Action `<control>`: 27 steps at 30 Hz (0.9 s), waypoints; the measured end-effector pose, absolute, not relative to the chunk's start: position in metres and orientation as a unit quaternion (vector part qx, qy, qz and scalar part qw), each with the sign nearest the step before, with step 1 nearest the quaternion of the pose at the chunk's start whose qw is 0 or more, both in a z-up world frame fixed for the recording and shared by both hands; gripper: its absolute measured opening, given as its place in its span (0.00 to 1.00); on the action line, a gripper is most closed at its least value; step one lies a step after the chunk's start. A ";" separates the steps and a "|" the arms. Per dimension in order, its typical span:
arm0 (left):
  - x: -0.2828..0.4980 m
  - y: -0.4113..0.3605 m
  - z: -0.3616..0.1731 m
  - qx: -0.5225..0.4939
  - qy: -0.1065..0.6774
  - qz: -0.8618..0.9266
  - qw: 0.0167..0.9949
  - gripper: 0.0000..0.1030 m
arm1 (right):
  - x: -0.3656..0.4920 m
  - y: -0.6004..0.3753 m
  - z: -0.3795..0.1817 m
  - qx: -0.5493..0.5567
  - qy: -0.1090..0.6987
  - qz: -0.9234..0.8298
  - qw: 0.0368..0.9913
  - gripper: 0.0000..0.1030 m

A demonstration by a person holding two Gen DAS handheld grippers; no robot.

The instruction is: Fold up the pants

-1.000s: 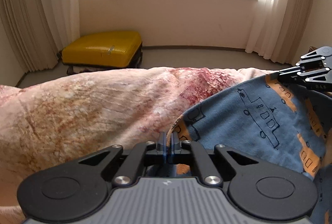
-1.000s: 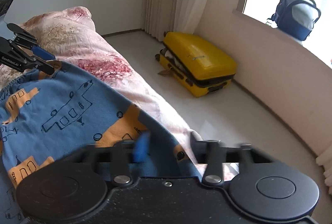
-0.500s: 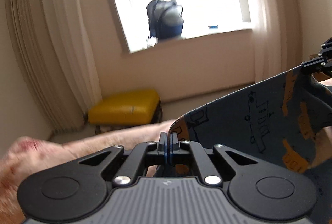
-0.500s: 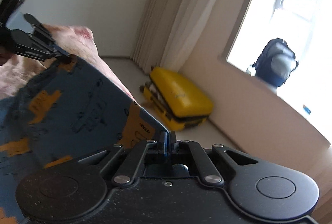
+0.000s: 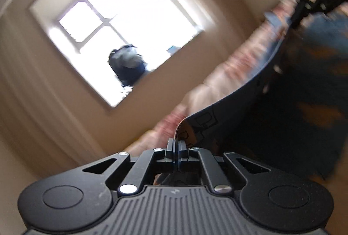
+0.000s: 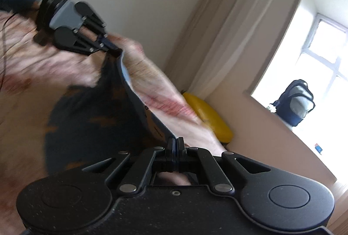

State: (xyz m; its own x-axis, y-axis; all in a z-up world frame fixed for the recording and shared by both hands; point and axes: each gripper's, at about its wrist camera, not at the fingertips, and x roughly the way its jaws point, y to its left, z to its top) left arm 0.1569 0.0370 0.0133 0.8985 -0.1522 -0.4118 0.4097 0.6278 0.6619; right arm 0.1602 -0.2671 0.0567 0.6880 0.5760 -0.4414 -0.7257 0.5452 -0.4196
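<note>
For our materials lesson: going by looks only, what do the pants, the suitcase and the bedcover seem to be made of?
Pants: soft printed fabric, probably knit cotton; they sag limply between the tongs.
Suitcase: hard plastic shell, smooth and slightly glossy yellow, though blurred.
Bedcover: soft matte cloth with a pink and red pattern; blur hides the weave.

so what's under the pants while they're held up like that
The pink floral bedspread shows beneath and beside the blue patterned pants, which hang from the shut left gripper and right gripper. The bed directly under the hanging cloth is covered.
</note>
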 end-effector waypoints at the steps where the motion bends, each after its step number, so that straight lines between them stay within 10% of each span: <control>1: 0.155 0.033 0.003 0.415 0.168 -0.169 0.878 0.02 | 0.152 -0.267 0.049 -0.300 0.139 0.378 0.864 0.00; 27: 0.113 0.042 -0.073 0.498 0.221 -0.229 0.807 0.02 | 0.079 -0.250 -0.029 -0.364 0.190 0.393 0.823 0.00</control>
State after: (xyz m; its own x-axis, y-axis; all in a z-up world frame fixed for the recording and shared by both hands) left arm 0.1126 0.0419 -0.0728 0.7976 -0.1491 -0.5845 0.5893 0.3998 0.7021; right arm 0.0786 -0.2499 -0.0292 0.6190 0.5083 -0.5988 -0.7850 0.4260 -0.4499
